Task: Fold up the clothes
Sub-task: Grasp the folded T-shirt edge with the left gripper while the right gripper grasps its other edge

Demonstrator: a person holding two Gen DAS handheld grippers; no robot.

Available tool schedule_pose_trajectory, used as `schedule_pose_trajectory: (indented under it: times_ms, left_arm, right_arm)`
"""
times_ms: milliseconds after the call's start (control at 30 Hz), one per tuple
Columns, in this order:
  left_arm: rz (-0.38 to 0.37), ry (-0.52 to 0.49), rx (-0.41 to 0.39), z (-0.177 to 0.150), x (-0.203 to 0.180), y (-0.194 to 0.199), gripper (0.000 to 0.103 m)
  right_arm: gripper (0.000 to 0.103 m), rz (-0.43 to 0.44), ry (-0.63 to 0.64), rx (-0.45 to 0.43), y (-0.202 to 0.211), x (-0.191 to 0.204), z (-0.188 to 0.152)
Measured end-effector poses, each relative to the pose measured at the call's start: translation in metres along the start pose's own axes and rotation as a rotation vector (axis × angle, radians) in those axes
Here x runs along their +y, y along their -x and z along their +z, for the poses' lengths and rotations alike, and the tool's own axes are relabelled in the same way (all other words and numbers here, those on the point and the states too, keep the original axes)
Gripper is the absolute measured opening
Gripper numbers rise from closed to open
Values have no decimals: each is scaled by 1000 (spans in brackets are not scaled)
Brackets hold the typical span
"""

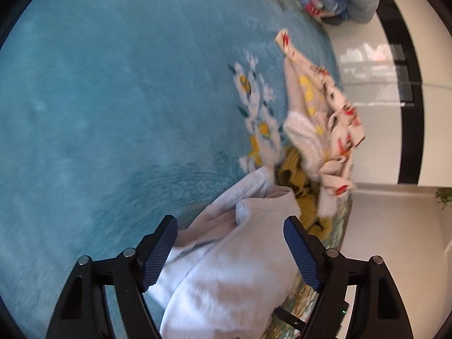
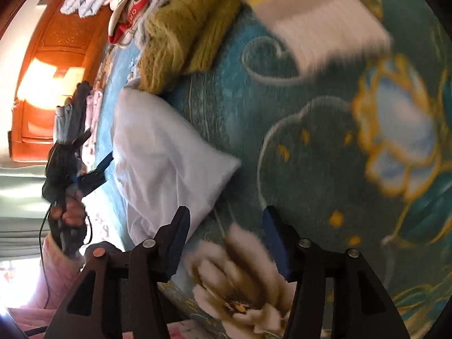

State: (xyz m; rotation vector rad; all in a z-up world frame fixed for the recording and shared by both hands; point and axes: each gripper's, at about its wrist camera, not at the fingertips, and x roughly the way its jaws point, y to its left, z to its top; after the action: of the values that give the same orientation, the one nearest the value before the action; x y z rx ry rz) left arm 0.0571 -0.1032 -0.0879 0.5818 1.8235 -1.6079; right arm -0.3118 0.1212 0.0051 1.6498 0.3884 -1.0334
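Teal plush floral carpet [image 1: 113,99], covering the floor; on it a pale blue soft garment [image 1: 226,268], crumpled, beside a heap of an olive-yellow chunky knit [image 2: 180,28], a grey sweater with white ribbed hem [image 2: 325,28] and a cream red-printed piece [image 1: 344,124], lettering too blurred to read. Left gripper [image 1: 230,251]: jaws wide, straddling the pale blue garment, pads not pressing. Right gripper [image 2: 226,238]: jaws about half apart, empty over carpet, garment corner just beside.

Perhaps "OH" on the red-and-white garment [image 2: 132,14], blurred.
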Motion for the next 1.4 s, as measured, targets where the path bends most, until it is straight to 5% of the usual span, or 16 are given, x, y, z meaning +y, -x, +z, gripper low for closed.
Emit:
schedule_pose_trajectory:
  times_ms: [233, 333, 400, 467, 667, 1000, 1200, 1300, 1333, 1367, 1400]
  left_arm:
    - [32, -66, 19, -7, -17, -20, 78]
    - [-17, -18, 32, -12, -10, -18, 63]
    - [-27, 2, 34, -18, -5, -17, 48]
    - [-27, 13, 17, -27, -1, -13, 25]
    - [-108, 80, -86, -51, 17, 32, 16]
    - [-119, 255, -325, -66, 85, 139, 15]
    - [-155, 396, -366, -67, 135, 133, 14]
    - [-146, 413, -380, -64, 139, 133, 24]
    - [-143, 415, -373, -63, 140, 131, 36]
    - [-140, 418, -365, -63, 140, 130, 53]
    - [-137, 420, -358, -62, 141, 129, 59]
  right_arm:
    - [59, 153, -150, -124, -13, -16, -2]
    - [59, 160, -128, -109, -23, -6, 1]
    - [53, 135, -104, -87, -30, 3, 5]
    - [18, 82, -105, -62, -37, 6, 12]
    - [12, 35, 9, -56, -42, 35, 25]
    - [11, 86, 314, 25, -89, 141, 53]
    - [11, 55, 389, 58, -149, 167, 69]
    - [14, 36, 340, 37, -158, 164, 78]
    - [16, 36, 327, 30, -158, 162, 80]
    - [31, 43, 320, 23, -155, 159, 78]
    - [39, 46, 312, 18, -151, 154, 75]
